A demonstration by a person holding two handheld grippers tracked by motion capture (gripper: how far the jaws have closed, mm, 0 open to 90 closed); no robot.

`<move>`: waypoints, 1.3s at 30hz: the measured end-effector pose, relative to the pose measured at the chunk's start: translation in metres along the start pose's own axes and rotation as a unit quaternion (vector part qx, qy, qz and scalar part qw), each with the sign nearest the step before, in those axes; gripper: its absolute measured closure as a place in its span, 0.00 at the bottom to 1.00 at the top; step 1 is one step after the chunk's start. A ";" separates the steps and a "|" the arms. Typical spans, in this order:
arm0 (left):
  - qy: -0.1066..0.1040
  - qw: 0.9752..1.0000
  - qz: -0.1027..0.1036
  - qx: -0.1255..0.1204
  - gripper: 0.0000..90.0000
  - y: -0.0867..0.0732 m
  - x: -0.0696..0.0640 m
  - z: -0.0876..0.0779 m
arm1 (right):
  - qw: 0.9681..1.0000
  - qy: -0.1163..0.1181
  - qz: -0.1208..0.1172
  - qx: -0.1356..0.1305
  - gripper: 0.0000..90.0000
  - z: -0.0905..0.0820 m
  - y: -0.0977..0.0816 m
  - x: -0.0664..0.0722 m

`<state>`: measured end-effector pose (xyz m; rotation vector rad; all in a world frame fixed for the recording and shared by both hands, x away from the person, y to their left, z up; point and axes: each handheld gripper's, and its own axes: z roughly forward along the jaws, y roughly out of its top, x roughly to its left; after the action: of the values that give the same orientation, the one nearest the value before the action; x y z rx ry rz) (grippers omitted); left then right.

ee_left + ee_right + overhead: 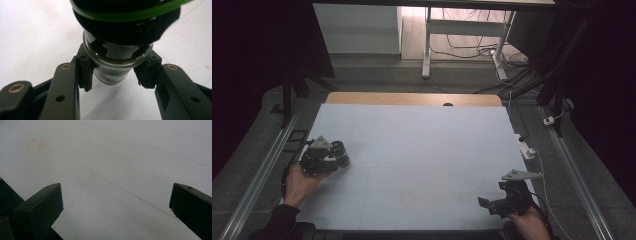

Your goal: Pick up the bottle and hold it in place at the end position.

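Right gripper (490,205) near, table's (422,150) right front; jaws wide apart, nothing between, bare surface below. Left gripper (112,75) farther, at left edge, clamped on glass jar (116,53): dark contents, black lid with green band (130,15). Jar axis along jaws, pointing away from hand. Nothing in way. Beyond: desk legs (427,45), cables.

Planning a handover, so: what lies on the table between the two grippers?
Nothing; in the high view the white table top is bare between the left gripper, which clamps a jar, and the right gripper.
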<state>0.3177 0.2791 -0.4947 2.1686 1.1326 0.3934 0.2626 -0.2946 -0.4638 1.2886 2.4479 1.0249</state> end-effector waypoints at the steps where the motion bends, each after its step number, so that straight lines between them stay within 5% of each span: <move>1: 0.000 1.000 0.003 -0.001 0.60 0.002 -0.002 0.000 | 1.000 0.000 0.000 -0.001 0.00 0.000 0.000 0.000; 18: -0.048 0.998 0.001 -0.032 0.60 0.055 -0.038 0.008 | 1.000 0.001 -0.002 -0.004 0.00 -0.001 0.000 0.000; 39: -0.074 0.996 0.036 -0.039 0.60 0.119 -0.087 0.059 | 1.000 0.000 -0.006 -0.004 0.00 -0.001 0.000 0.000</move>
<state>0.3720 0.1350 -0.4561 2.1367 0.9459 0.2970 0.2616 -0.2949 -0.4634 1.2711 2.4451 1.0313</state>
